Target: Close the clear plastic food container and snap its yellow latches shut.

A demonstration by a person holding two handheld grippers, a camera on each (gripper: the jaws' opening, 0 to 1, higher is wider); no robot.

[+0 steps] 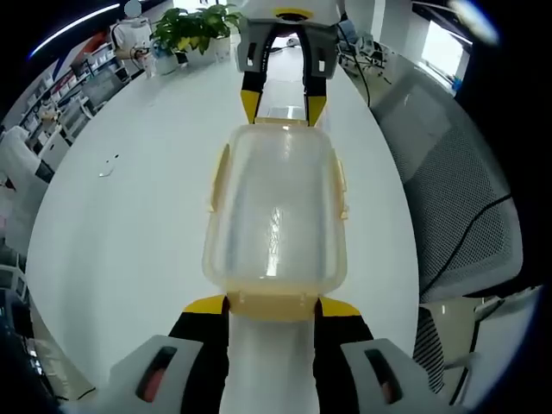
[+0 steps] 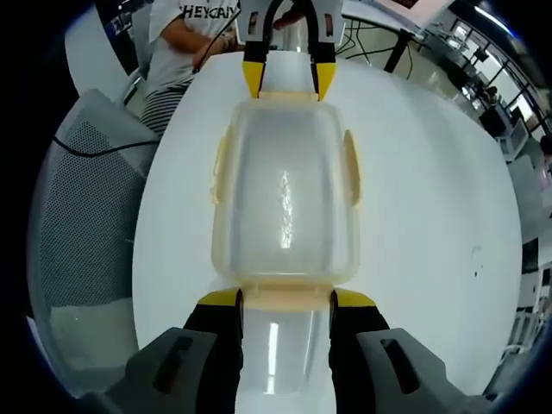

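A round white table (image 1: 129, 224) stands among grey mesh office chairs (image 1: 466, 198), with a leafy potted plant (image 1: 197, 28) at its far edge and bright windows (image 1: 442, 47) beyond.

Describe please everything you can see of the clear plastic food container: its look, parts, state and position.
The clear plastic food container is a rounded rectangular box of see-through plastic with pale yellow latches on its sides and ends. The lid sits on top; whether the latches are snapped cannot be told. It rests flat on the white table. The left hand-held gripper and the right hand-held gripper meet it at opposite ends, jaws open, tips at the end latches.
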